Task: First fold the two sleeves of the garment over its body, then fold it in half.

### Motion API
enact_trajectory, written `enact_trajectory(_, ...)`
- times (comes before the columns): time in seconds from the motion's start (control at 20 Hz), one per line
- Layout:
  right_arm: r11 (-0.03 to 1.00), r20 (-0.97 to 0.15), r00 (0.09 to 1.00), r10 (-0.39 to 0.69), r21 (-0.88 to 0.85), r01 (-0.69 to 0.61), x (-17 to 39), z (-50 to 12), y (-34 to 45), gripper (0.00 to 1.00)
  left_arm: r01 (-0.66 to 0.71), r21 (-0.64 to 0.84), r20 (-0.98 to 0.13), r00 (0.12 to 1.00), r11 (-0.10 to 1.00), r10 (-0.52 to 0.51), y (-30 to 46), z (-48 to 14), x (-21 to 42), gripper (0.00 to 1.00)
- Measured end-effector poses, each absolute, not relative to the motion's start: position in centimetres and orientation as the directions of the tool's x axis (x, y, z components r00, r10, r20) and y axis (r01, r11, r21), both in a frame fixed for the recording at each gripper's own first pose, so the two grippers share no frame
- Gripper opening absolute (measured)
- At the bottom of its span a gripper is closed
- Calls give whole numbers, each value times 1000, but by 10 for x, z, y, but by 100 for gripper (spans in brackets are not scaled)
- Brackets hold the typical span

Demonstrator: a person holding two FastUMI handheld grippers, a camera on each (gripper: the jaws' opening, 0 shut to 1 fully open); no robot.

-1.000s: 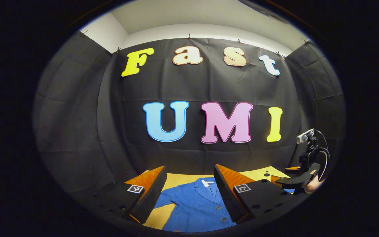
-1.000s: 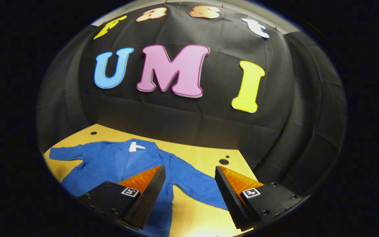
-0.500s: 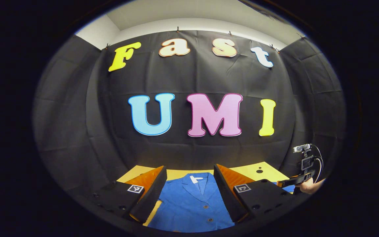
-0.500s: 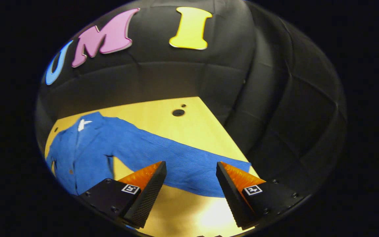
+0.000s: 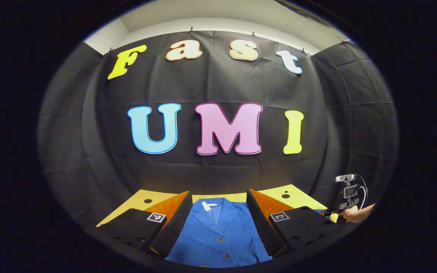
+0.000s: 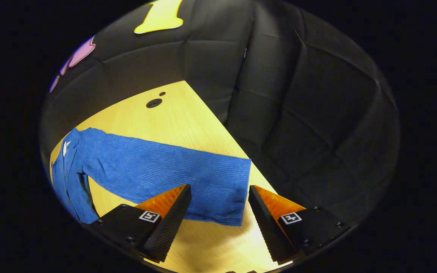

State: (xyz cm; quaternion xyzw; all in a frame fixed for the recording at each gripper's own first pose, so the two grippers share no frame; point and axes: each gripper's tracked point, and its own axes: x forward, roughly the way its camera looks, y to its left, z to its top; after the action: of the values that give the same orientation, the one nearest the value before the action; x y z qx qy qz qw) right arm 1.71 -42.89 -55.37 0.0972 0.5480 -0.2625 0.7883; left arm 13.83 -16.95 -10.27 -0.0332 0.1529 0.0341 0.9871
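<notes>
Garment: a blue jacket point(image 5: 218, 235) is seen laid flat on the table, at the bottom centre of the left gripper view, collar toward the back wall, buttons down the front.
Label: a white tag point(image 5: 206, 206) is noted inside the collar.
Sleeve: in the right gripper view one sleeve point(image 6: 157, 170) is stretched out flat from the left edge of the frame to the lower centre; its cuff point(image 6: 237, 193) ends between the two fingers.
Table: a light wooden top point(image 6: 180, 117) with two dark round holes point(image 6: 154, 102) toward the upper left of that view; bare wood is seen beyond and below the sleeve.
Left gripper point(image 5: 218, 216): fingers held wide apart, nothing between them; the jacket front is framed in the gap, and whether it is touched cannot be told.
Right gripper point(image 6: 218, 208): fingers spread apart on either side of the cuff, with a gap on each side; the cloth is not clamped.
Obstruction: the jacket's flanks are covered by the left gripper's fingers; part of the sleeve's lower edge is hidden behind the right gripper's left finger.
Other: at the lower right of the left gripper view, the right gripper's body with a cable is seen far off, held by a hand point(image 5: 353, 214).
Surroundings: black cloth wall point(image 6: 298, 113) behind and beside the table.
</notes>
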Motion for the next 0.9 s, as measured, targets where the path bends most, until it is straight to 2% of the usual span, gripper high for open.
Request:
enact_trajectory(0.2, 817, -946, 185, -266, -120, 564, 0, -568, -431, 98, -82, -67, -322, 945, 994, 56, -170, -110, 138, 82)
enact_trajectory(0.25, 809, -937, 205, -281, -117, 576, 6, -567, -435, 99, -86, -72, -326, 944, 994, 58, -170, -110, 138, 82)
enact_trajectory(0.3, 807, -943, 190, -272, -116, 579, 4, -567, -434, 94, -93, -76, -331, 942, 993, 63, -169, -112, 138, 82)
enact_trajectory(0.4, 806, -945, 185, -269, -116, 580, 3, -567, -432, 99, -101, -94, -335, 940, 990, 64, -168, -112, 137, 82)
enact_trajectory(0.55, 801, -949, 172, -263, -115, 587, 7, -567, -429, 98, -114, -92, -325, 942, 989, 78, -163, -109, 139, 82)
enact_trajectory(0.6, 801, -950, 174, -260, -111, 589, 10, -566, -424, 87, -117, -94, -323, 943, 989, 81, -162, -111, 138, 82)
enact_trajectory(0.7, 811, -954, 191, -231, -81, 579, 16, -570, -414, 60, -127, -102, -326, 941, 987, 87, -160, -111, 136, 82)
enact_trajectory(0.75, 810, -960, 188, -206, -59, 583, 17, -571, -407, 39, -131, -103, -330, 940, 986, 90, -159, -112, 134, 82)
enact_trajectory(0.85, 798, -962, 200, -187, -30, 601, 20, -572, -408, 12, -143, -97, -338, 936, 985, 102, -155, -115, 130, 82)
enact_trajectory(0.9, 794, -961, 223, -162, 7, 608, 23, -572, -406, 6, -149, -94, -342, 933, 984, 108, -153, -117, 127, 82)
